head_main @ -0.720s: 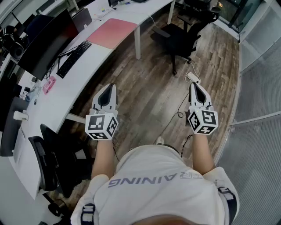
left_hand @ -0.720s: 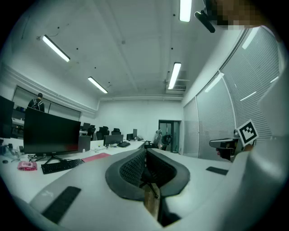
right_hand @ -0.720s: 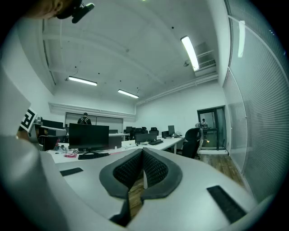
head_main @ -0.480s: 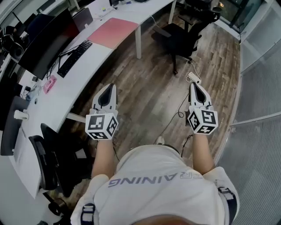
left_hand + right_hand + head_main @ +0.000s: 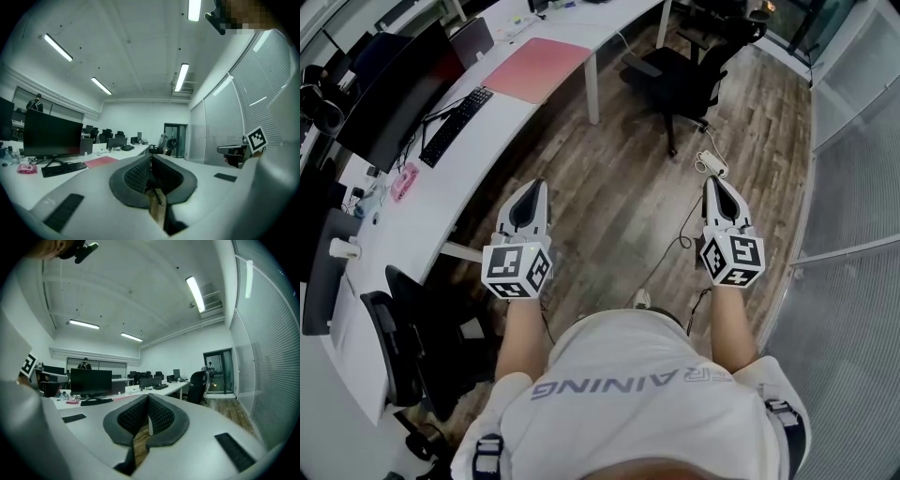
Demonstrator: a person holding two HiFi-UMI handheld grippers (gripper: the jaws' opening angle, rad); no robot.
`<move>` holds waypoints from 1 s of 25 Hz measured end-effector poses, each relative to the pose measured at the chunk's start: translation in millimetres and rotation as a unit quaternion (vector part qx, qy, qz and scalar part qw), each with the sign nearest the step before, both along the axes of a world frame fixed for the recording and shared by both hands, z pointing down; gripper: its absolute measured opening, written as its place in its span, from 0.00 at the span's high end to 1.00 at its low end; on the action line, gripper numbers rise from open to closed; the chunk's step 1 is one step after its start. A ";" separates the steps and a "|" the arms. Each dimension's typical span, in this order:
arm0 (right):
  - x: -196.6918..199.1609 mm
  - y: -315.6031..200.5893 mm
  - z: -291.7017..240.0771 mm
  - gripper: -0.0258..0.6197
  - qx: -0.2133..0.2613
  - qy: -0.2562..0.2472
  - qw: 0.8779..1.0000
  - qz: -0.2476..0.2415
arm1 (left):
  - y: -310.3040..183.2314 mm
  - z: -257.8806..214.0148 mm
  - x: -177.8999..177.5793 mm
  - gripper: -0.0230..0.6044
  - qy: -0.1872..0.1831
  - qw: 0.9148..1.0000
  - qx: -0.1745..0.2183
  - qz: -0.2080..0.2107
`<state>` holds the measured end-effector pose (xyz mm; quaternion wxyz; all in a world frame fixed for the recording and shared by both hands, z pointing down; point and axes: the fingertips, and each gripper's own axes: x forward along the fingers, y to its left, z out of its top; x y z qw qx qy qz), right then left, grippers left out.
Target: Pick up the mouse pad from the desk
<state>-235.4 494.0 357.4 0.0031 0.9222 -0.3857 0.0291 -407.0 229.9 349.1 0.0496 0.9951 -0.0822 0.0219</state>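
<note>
– Counting big to small, head view: one long white counter (image 5: 441, 211). Two black office chairs that I'm sure of: floor chair (image 5: 680, 75) and counter-side chair (image 5: 408, 342). A dark shape at the top edge may be a third, can't tell. One black monitor (image 5: 394, 98), one pink mouse pad (image 5: 539, 67) and one black keyboard (image 5: 457, 125). Two claws. One white power strip (image 5: 711, 165) on the wood floor, and one small pink item (image 5: 404, 180) on the counter.

– Claws?

– The left claw (image 5: 536, 187) and right claw (image 5: 713, 184) are held out level over the floor, side by side and well apart. Both gripper views show the pads pressed together with nothing between them.

– Where's the pad?

– It lies flat on the counter by the front edge, past the keyboard with a gap between them, near the counter leg (image 5: 592, 89). It's ahead and to the left of the left claw, well apart from both claws.

– Orientation?

– It's a rectangle. The long axis runs along the counter's length, lower left to upper right in the head view. One short side faces the keyboard, the other faces the counter's far end. The long edge is parallel to the front edge.
</note>
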 end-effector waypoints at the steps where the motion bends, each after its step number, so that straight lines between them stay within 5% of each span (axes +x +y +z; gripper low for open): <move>1: 1.4 2.0 0.6 0.92 0.006 -0.003 1.000 0.003 | 0.9 1.0 0.5 0.90 -0.001 1.000 -0.001 0.000; 25: 116.8 79.5 41.0 0.92 0.016 -0.039 0.999 -0.018 | 89.3 20.6 99.2 0.90 -0.008 1.000 0.000 -0.018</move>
